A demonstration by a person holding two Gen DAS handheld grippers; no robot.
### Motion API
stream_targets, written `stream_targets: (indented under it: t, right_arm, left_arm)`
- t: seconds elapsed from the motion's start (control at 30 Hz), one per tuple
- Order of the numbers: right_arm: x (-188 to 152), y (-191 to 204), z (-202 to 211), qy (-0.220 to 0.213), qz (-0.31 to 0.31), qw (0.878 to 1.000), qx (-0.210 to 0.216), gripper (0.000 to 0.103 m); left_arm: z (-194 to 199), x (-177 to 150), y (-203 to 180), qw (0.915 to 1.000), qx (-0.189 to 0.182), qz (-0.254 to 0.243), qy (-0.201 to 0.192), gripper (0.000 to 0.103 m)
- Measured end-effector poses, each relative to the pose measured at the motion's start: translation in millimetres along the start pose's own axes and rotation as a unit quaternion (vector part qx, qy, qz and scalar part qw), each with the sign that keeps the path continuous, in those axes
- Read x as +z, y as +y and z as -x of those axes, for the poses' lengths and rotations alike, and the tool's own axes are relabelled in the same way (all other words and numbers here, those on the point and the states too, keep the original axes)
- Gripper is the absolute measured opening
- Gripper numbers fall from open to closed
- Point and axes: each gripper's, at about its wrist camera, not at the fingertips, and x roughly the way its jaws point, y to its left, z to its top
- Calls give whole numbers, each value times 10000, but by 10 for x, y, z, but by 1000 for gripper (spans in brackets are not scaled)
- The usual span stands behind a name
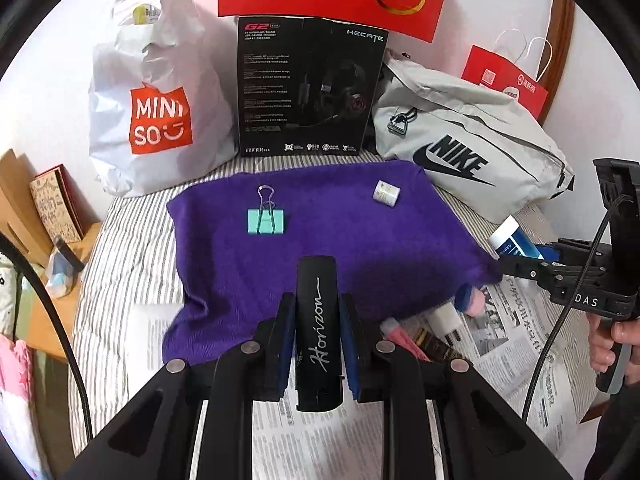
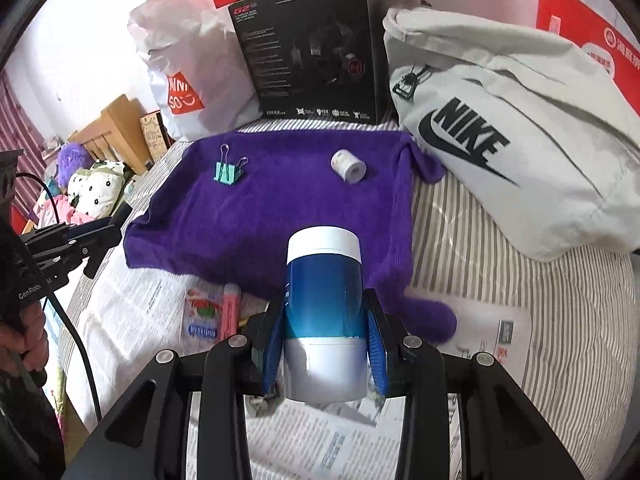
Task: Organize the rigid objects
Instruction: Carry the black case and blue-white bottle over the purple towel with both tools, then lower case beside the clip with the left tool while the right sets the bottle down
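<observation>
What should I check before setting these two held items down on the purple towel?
1. Left gripper clamped on the black Horizon case: ok.
2. Right gripper clamped on the blue-and-white bottle: ok.
3. Bare patch at the near side of the purple towel: ok.
4. Teal binder clip and small white roll clear of that patch: ok.
5. Bottle cap tight: cannot tell.
</observation>
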Motion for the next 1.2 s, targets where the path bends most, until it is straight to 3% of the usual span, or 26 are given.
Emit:
stream_targets:
  t: [0.37, 0.87, 1.2]
  right_arm:
    - [314, -24, -222, -12, 58, 9998, -193, 37]
    - [678, -75, -983, 337, 193, 9975, -583, 37]
    - [751, -89, -1312, 595, 341, 9946, -784, 37]
  left_arm:
    - [-375, 222, 216, 9998, -57, 110, 155, 21]
    - [-1055, 344, 608, 9972, 78, 352, 651, 21]
    - [-1384, 405, 615, 9954, 213, 302, 882, 21]
